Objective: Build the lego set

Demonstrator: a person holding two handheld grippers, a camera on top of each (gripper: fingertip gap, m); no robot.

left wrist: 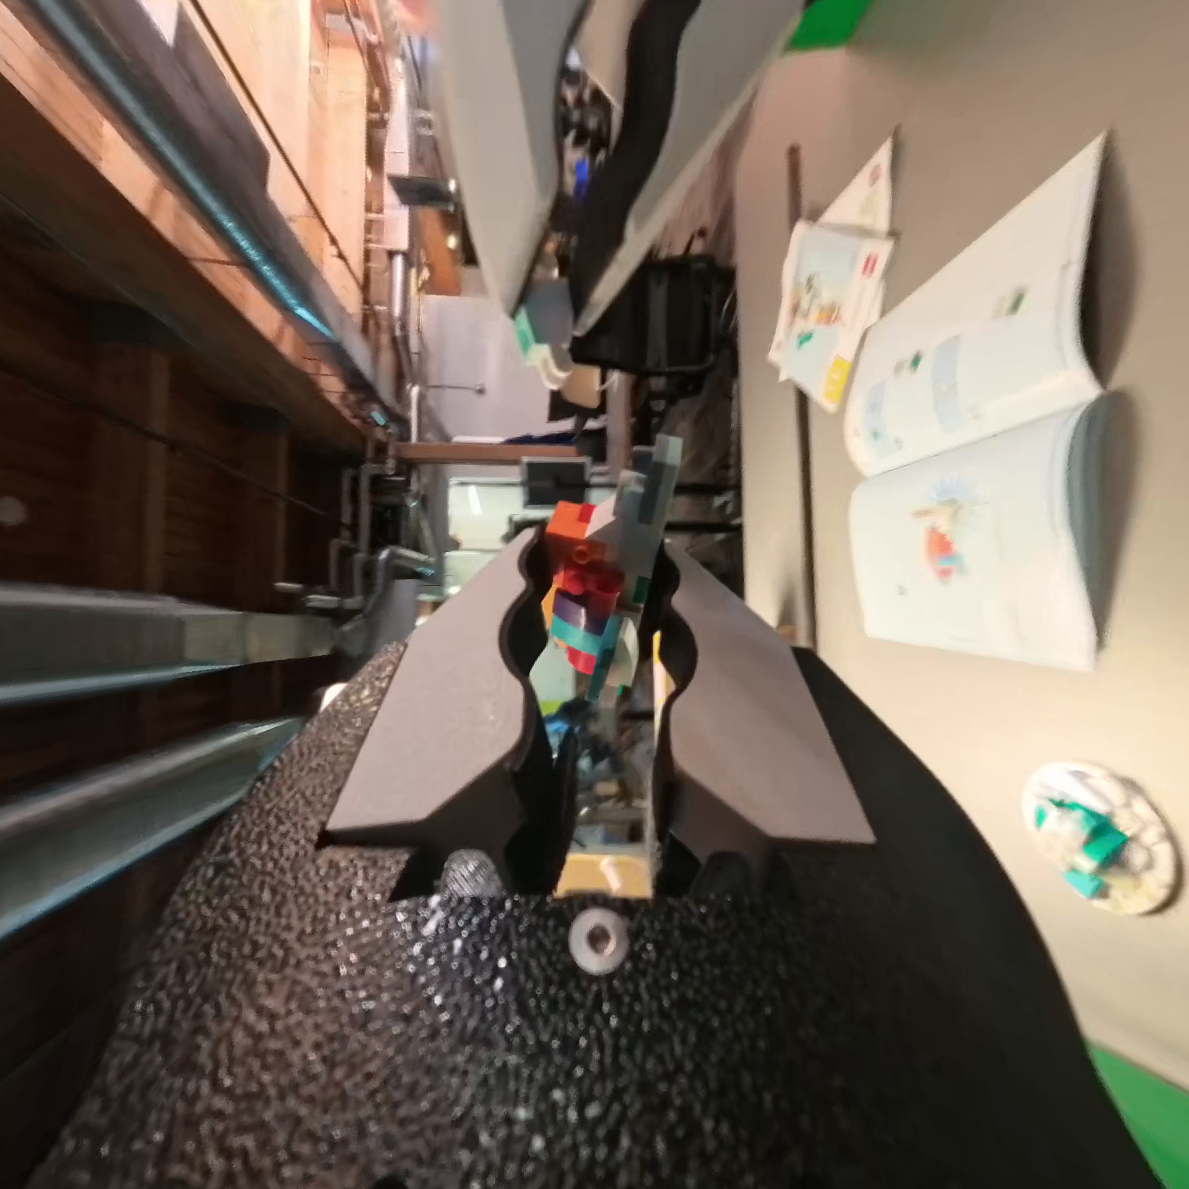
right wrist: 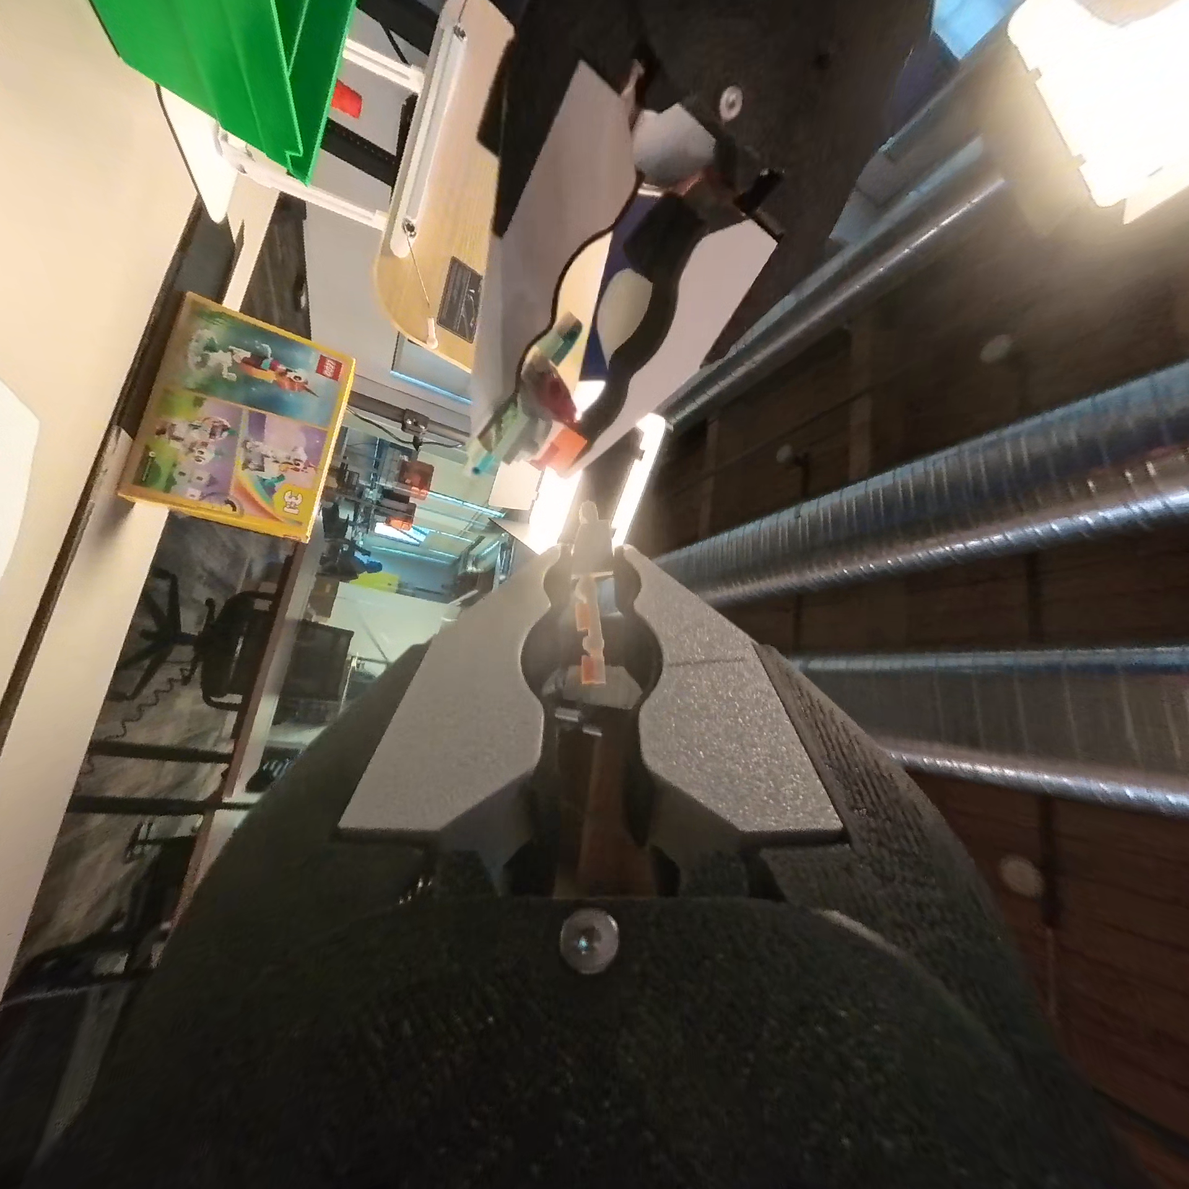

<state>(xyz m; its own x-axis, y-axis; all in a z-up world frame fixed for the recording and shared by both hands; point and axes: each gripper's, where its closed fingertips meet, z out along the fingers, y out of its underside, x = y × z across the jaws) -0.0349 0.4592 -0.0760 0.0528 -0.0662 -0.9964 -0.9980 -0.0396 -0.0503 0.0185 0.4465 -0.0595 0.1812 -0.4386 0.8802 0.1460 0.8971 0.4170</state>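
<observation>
Left gripper [left wrist: 598, 566] is raised sideways off the table [left wrist: 965, 720], clamping the multicoloured lego model [left wrist: 589, 598]. Right gripper [right wrist: 589, 566] pinches a thin lego piece [right wrist: 590, 617] below ceiling ducts [right wrist: 933, 534]. Open instruction booklet [left wrist: 978, 450] lies on the table.

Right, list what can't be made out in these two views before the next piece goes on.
- Left wrist view: the underside of the multicoloured lego assembly is hidden by the left gripper fingers; motion blur smears its studs.
- Left wrist view: the open instruction booklet pages are too blurred to follow.
- Right wrist view: the small orange and white piece in the right gripper is backlit by glare; its shape is unclear.
</observation>
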